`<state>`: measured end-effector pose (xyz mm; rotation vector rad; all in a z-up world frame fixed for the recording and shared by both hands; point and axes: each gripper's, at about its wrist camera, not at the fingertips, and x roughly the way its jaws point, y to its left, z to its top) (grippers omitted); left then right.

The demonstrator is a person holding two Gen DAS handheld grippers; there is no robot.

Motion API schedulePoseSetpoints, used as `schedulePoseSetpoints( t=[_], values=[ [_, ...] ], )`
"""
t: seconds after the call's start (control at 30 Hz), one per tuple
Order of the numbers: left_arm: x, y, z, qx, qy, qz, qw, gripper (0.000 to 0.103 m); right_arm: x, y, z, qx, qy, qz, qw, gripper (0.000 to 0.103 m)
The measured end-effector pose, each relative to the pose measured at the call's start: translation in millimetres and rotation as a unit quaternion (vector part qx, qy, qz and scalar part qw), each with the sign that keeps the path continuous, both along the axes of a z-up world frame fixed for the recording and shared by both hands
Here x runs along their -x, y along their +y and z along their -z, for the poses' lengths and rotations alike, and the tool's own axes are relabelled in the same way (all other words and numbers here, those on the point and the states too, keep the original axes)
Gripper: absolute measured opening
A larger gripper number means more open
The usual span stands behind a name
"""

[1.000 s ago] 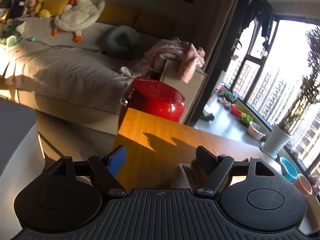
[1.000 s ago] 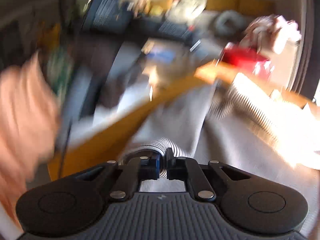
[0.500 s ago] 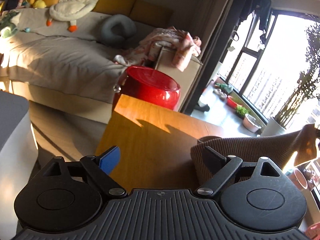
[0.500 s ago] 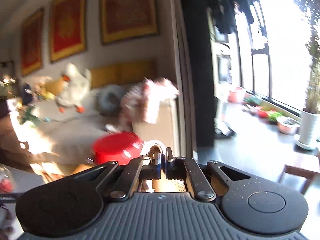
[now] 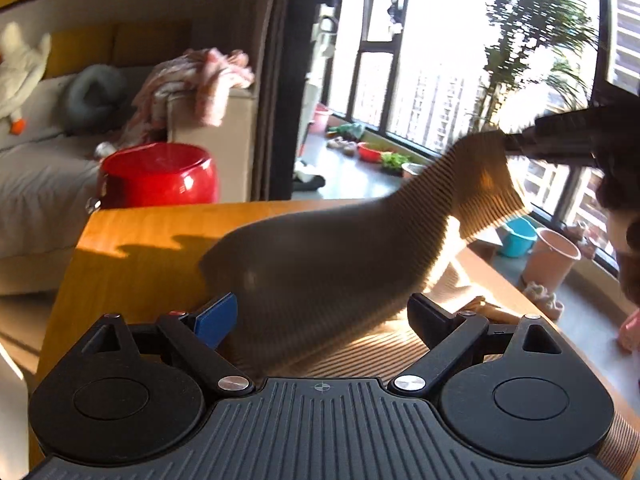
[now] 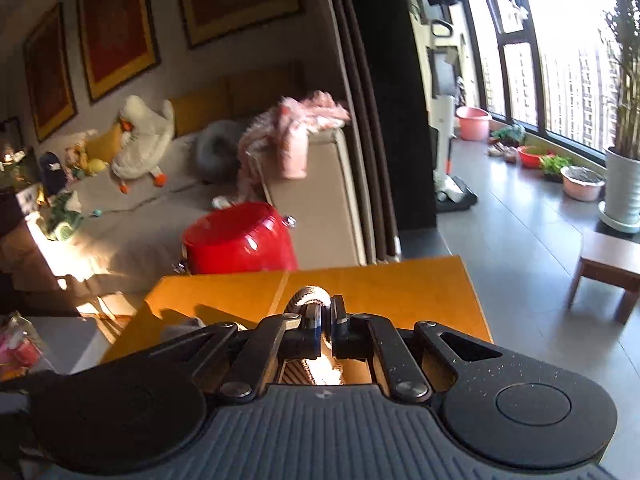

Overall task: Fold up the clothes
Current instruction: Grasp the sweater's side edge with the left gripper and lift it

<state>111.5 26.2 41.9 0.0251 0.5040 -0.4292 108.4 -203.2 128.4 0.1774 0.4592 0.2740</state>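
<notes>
Matte black ribbed tongs (image 5: 320, 312), silver pivot screws, round side discs, one blue finger pad (image 5: 214, 318).

- The ribbed garment (image 5: 328, 256) rose from the worktop (image 5: 132, 256) and stretched rightward.
- The right gripper (image 6: 326, 320), clamped on its edge, lifted it higher.

My left gripper (image 5: 320, 312): matt black plastic, ribbed housing, bright metal screws, one blue plastic pad. Right gripper (image 6: 325, 322): same matt plastic w/ fine specks on it. Garment (image 5: 320, 264) is ribbed knit cloth, brownish, soft-looking. Table (image 5: 132, 256) is smooth wood, orange, satin sheen in the sun. Red stool (image 5: 160, 176): hard & very glossy. Blanket (image 5: 192, 80) on the sofa arm: pink fuzzy cloth. Floor (image 6: 520, 240): smooth grey tiles.
</notes>
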Motion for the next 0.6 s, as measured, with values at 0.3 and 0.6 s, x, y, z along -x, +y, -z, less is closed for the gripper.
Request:
schedulePoseSetpoints(
  t=[0.3,0.6],
  values=[
    [7,-73,-23,-0.059,-0.148,-0.002,0.9871,0.09,24,31,-81,-0.071,-0.049,-0.095,0.992,0.004],
    [-13,0,-44,-0.025,-0.13,-0.091,0.987,0.012,16,41,-75,-0.077,-0.044,-0.095,0.992,0.004]
  ],
)
